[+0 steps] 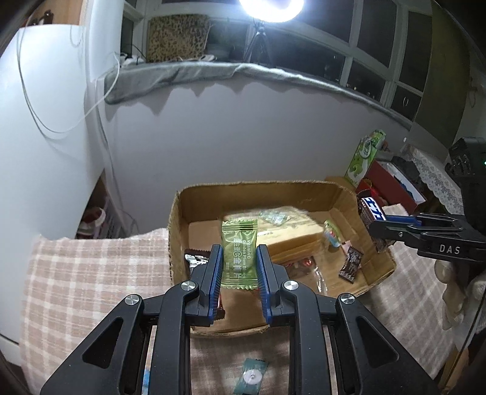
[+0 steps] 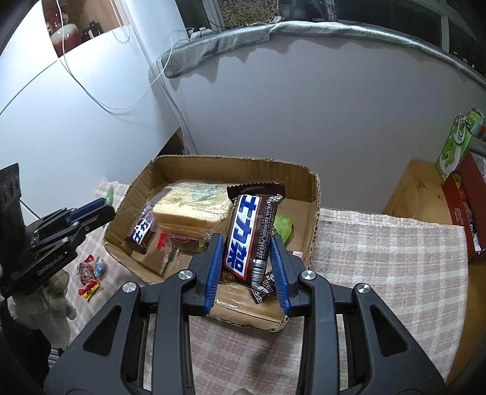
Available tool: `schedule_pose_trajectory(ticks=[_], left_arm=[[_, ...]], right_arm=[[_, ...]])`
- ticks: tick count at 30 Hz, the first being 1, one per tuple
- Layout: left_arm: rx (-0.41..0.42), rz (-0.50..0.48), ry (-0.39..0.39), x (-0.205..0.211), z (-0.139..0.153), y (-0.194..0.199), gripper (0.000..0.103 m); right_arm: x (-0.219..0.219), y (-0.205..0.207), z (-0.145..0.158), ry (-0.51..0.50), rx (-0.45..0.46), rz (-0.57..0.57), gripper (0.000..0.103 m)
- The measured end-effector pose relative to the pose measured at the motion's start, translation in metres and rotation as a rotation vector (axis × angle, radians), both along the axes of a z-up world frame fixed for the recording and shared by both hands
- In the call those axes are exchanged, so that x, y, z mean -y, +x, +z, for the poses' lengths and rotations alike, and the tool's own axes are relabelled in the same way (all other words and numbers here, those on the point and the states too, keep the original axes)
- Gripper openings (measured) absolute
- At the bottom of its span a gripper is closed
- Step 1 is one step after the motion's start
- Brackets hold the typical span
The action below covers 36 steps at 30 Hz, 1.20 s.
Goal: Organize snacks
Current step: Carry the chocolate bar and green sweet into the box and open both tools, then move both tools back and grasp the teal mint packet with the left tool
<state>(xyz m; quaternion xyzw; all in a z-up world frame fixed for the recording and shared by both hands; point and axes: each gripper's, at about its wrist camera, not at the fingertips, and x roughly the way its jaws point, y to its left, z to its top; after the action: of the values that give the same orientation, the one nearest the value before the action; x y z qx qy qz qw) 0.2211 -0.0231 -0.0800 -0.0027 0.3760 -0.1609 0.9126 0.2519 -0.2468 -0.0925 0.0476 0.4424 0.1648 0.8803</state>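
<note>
Nearest the left wrist camera, at six o'clock, a small teal packet [image 1: 251, 376] lies flat on the checked cloth [image 1: 91, 273] that covers the bench, between the black arms of the left claw [image 1: 239, 258]. That claw is pinching a green plum-candy sachet [image 1: 239, 253] upright between its blue pads, just over the near wall of the open cardboard box [image 1: 177, 231]. In the right wrist view the right claw [image 2: 247, 258] is clamped on a brown chocolate bar [image 2: 250, 234] with a blue-and-white label, held upright above the near edge of the same box [image 2: 314, 212]. Inside the box, toward twelve o'clock from either claw, lies a wrapped loaf of sliced bread [image 2: 191, 209]; a second brown bar [image 2: 141, 231] leans at its nine o'clock side, small dark sachets [image 1: 350, 264] lie at three o'clock in the left view, and a green wrapper [image 2: 282, 226] rests behind the held bar. Outside the box, at eight o'clock in the right view, a few loose red and yellow sweets [image 2: 89, 273] sit on the cloth beside the other claw (a person's gloved hand grips its handle). Farther off at two o'clock stand a tall green carton [image 1: 364, 155] and a red box [image 1: 391, 185]. Beyond, a grey blanket [image 1: 182, 76] drapes the window ledge under a bright ring lamp [image 1: 272, 7].
</note>
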Motion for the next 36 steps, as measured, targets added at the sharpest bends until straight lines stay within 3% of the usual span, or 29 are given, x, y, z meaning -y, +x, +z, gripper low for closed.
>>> schedule_pose_trajectory(ticks=[7, 9, 11, 12, 28, 36], left_arm=[[-0.041, 0.013, 0.012, 0.0, -0.011, 0.009, 0.025], [-0.044, 0.021, 0.014, -0.001, -0.011, 0.011, 0.046], [-0.045, 0.021, 0.012, -0.003, -0.011, 0.01, 0.047], [-0.042, 0.021, 0.013, -0.003, -0.011, 0.009, 0.047], [0.092, 0.037, -0.02, -0.036, 0.037, -0.056, 0.047], [0.107, 0.046, -0.058, -0.055, 0.037, -0.092, 0.047]], right_arm=[[-0.003, 0.005, -0.011, -0.008, -0.021, 0.007, 0.033], [-0.004, 0.007, -0.012, -0.018, -0.022, 0.001, 0.036], [-0.004, 0.006, -0.011, -0.01, -0.019, -0.006, 0.062], [-0.003, 0.005, -0.01, -0.008, -0.011, -0.014, 0.065], [-0.009, -0.047, 0.033, 0.021, 0.087, 0.019, 0.066], [-0.02, -0.081, 0.04, 0.03, 0.115, 0.077, 0.066]])
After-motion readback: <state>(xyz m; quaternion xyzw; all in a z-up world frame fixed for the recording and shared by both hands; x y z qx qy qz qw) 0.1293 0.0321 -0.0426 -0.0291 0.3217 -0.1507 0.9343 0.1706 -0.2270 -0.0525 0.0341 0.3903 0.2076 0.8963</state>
